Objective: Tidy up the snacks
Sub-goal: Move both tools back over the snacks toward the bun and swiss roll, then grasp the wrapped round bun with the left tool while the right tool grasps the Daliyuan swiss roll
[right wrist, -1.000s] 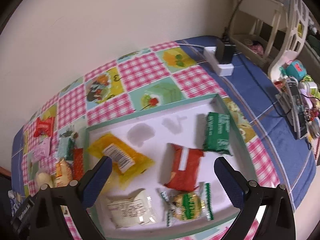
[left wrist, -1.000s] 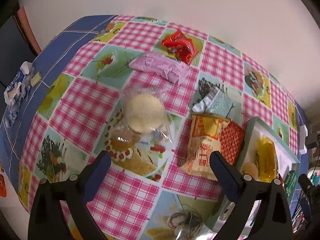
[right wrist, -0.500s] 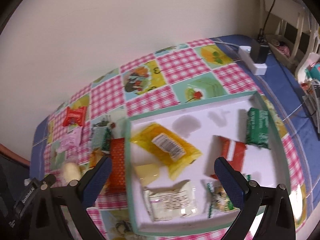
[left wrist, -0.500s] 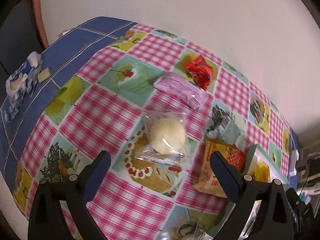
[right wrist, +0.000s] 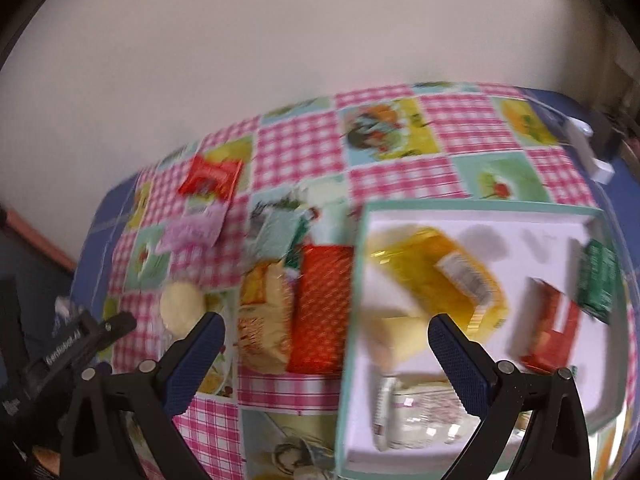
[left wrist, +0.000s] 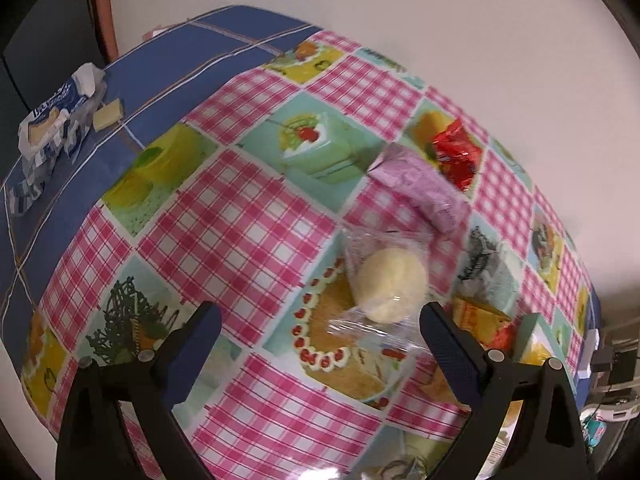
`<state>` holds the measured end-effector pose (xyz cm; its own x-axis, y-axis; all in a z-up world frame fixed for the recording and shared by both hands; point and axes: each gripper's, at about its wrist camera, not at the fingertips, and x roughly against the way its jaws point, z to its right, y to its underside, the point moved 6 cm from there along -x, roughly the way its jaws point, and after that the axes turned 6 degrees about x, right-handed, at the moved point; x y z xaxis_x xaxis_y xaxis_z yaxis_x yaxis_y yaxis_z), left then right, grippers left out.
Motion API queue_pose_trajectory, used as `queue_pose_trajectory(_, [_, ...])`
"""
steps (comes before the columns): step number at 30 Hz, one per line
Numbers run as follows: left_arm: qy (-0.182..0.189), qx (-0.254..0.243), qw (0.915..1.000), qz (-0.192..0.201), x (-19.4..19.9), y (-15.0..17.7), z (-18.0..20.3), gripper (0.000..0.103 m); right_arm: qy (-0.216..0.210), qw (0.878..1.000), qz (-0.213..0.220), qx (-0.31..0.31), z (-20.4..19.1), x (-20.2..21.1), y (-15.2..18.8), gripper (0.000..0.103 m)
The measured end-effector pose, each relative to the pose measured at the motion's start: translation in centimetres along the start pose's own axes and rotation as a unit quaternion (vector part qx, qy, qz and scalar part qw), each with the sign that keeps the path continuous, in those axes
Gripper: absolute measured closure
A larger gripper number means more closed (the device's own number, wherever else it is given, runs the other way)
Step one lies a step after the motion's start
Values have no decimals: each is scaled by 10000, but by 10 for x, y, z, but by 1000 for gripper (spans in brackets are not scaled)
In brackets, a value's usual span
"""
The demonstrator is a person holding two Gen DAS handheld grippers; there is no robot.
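Both tools have swung left off the tray, jaws wide and empty; left tool nears the bun left of tray, likely next pick: descend, straddle, close.

Checked tablecloth, pink squares and dessert pictures, covers table. Blue cloth with thin stripes lies under it, showing at far left edge. Crumpled blue-white wrapper lies on blue cloth, small pale block just beside it. White power strip with dark plug at far right edge. Plain wall behind.
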<state>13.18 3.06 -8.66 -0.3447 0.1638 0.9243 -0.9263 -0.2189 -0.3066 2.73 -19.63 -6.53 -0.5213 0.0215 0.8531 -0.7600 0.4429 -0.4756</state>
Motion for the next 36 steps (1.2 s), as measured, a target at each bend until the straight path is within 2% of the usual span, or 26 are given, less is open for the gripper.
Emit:
queue_pose_trajectory(3, [-56,48,9999,-80,-8,-2,-3,4,-13,9994,-192,279,-17,-17,4,0])
queue_pose_trajectory(8, [-17,63,9999,-105,-14,-7,0,4,41,9983,-173,563,-31,-27,3,1])
queue_pose_trajectory(23, [320,-386,9983,-283,-34,-11,37,6,-25,9951,-313,941,-57,-54,4,37])
queue_pose_trajectory(30, [311,-429,9973,-502,-55,-8,42,23,25,9946,-490,913,-56,-66,9,48])
queue_pose_trajectory(33, [465,-314,9964,-630,-63,-7,42,30,19,9943,-542,913,-55,-71,11,52])
queue_pose_trajectory(36, [472,-303,9961,-677,-66,-6,43,36,15,9942,-538,932,-56,-71,12,53])
